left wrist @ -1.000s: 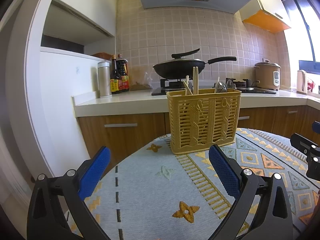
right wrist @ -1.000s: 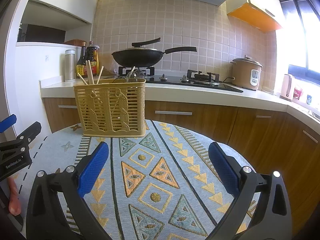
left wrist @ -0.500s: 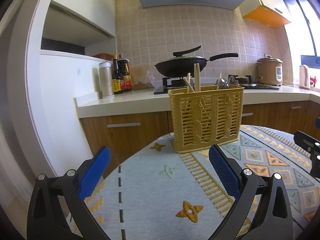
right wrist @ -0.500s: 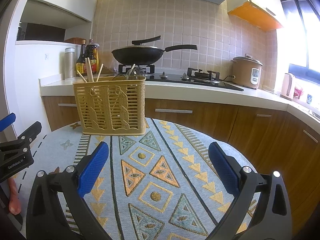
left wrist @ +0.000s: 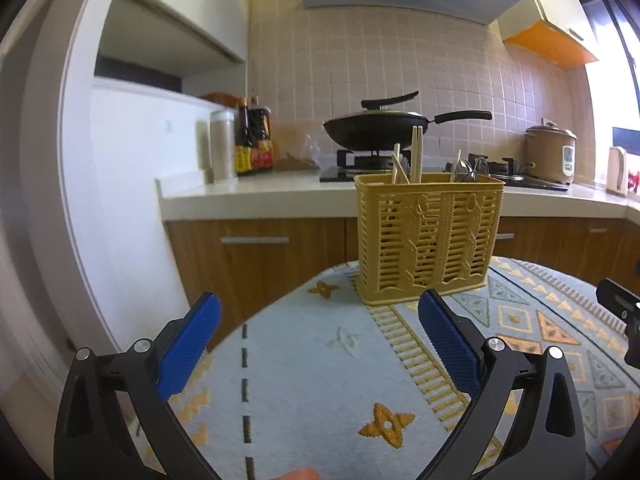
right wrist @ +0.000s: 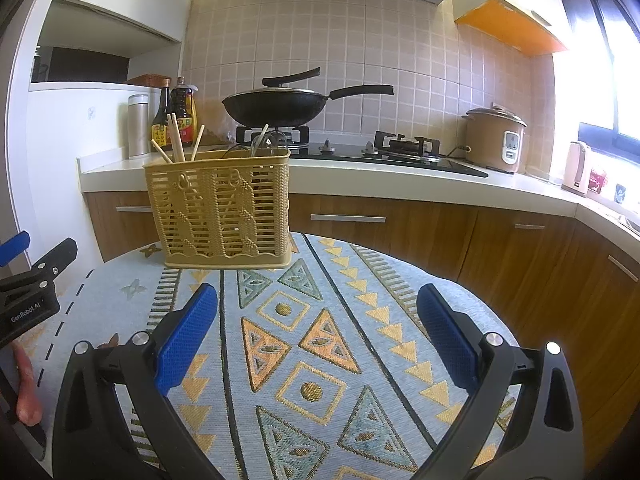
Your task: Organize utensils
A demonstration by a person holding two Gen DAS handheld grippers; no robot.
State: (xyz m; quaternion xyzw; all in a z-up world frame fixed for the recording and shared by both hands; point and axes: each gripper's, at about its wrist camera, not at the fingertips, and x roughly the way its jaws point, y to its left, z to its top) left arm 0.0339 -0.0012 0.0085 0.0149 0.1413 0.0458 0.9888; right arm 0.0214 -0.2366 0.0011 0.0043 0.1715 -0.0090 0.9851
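So at this point both of our hands were basically empty. The left tool (left wrist: 320, 344) sat spread wide with nothing between its blue pads (left wrist: 188, 344), and the right tool (right wrist: 316, 336) was the same, gaping apart over the patterned cloth (right wrist: 304, 344) with zero in its grip.

The yellow slotted caddy (left wrist: 428, 240) stood upright at the far edge of the round table (left wrist: 304, 364), ahead of the left tool and a bit to its right, well apart from the tips. From the right tool's view it was ahead and off to the left (right wrist: 220, 208). Wooden chopsticks (left wrist: 416, 154) poked out of its left compartment and some metal utensils (right wrist: 266, 140) out of the other one. We couldn't tell spoons from forks at that range, tbh.

We didn't see any loose utensils lying on the cloth, so our guess was that the sorting was pretty much finished, or the next bit was just tidying what was already in the caddy.

If we'd gone back in, our advice to ourselves was: come at the caddy from above, pinch one stick near its top, and lift straight up so the light plastic caddy doesn't tip or slide. Having the other tool brace the caddy's wall would probably help. Also worth watching the two tools didn't bump, since each showed up at the edge of the other's view.
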